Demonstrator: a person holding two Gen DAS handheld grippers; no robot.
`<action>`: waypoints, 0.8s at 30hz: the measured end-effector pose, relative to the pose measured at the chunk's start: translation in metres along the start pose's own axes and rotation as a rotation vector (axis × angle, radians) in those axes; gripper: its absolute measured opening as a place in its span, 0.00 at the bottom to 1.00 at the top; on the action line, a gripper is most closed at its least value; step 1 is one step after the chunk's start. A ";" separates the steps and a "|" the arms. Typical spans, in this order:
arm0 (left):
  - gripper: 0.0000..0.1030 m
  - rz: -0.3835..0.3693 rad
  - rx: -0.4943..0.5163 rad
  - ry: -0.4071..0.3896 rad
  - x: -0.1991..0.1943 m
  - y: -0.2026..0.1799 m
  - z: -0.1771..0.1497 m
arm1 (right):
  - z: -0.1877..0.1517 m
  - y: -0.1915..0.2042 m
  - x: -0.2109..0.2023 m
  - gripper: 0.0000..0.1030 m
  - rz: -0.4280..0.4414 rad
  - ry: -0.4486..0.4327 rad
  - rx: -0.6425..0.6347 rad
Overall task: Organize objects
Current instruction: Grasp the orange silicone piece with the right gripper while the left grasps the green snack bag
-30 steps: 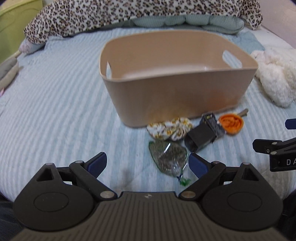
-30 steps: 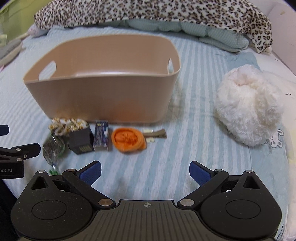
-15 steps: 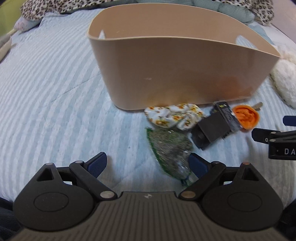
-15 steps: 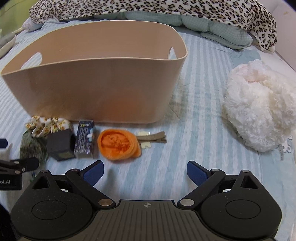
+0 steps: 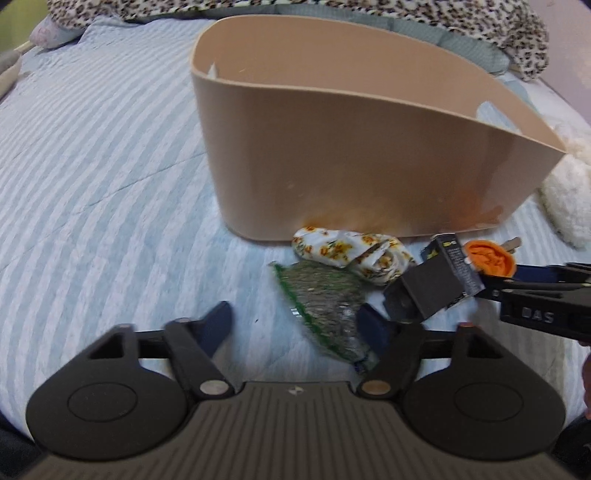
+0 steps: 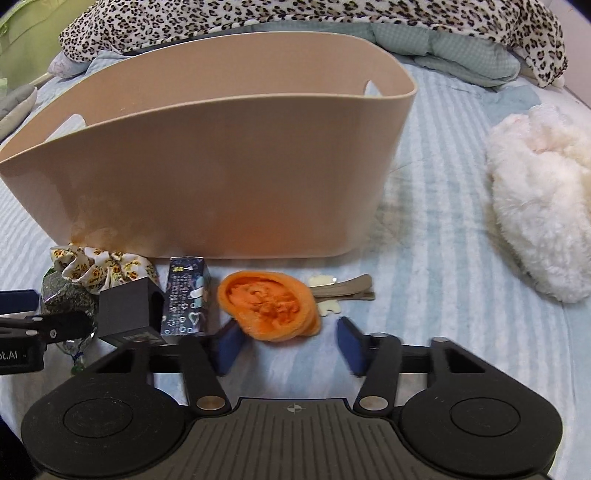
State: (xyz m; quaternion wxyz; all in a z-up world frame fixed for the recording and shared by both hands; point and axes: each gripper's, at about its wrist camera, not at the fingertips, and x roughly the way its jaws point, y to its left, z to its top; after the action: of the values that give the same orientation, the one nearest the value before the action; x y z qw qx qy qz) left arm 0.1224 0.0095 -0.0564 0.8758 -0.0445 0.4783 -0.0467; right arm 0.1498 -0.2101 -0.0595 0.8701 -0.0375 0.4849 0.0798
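A row of small items lies on the striped bed in front of the beige basket [image 5: 351,155] [image 6: 207,177]. My left gripper [image 5: 295,326] hangs low over the green foil packet [image 5: 325,302], which lies between its closing fingers, against the right one; the left finger stands clear. My right gripper [image 6: 289,345] is closing around the near edge of the orange felt round [image 6: 269,306], with no pad pressing on it. Between them lie a floral scrunchie [image 5: 351,251], a black box [image 5: 424,291] and a dark patterned box [image 6: 186,295]. A hair clip [image 6: 343,291] lies right of the round.
A white fluffy toy [image 6: 543,206] lies on the right of the bed. A leopard-print blanket [image 6: 295,18] and a quilted pillow [image 6: 443,55] are piled behind the basket. Striped sheet [image 5: 92,184] stretches bare to the basket's left. The two grippers work close side by side.
Both grippers came down and forward toward the items, and both pairs of fingers narrowed. The packet and the orange round now sit between the fingers.
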 end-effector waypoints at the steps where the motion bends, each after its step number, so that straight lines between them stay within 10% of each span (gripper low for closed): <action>1: 0.53 -0.010 0.012 -0.004 0.000 -0.001 -0.001 | 0.000 0.001 0.000 0.36 0.007 -0.003 -0.005; 8: 0.28 -0.075 0.034 -0.015 -0.007 -0.004 -0.006 | -0.005 0.004 -0.008 0.12 0.035 -0.015 -0.020; 24: 0.23 -0.053 0.085 -0.129 -0.057 -0.009 -0.013 | -0.015 -0.002 -0.063 0.12 0.055 -0.065 0.035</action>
State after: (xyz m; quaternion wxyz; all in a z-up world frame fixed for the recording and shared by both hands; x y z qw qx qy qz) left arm 0.0803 0.0074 -0.0144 0.9045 -0.0230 0.4169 -0.0872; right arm 0.1047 -0.2207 -0.0142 0.8834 -0.0065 0.4587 0.0962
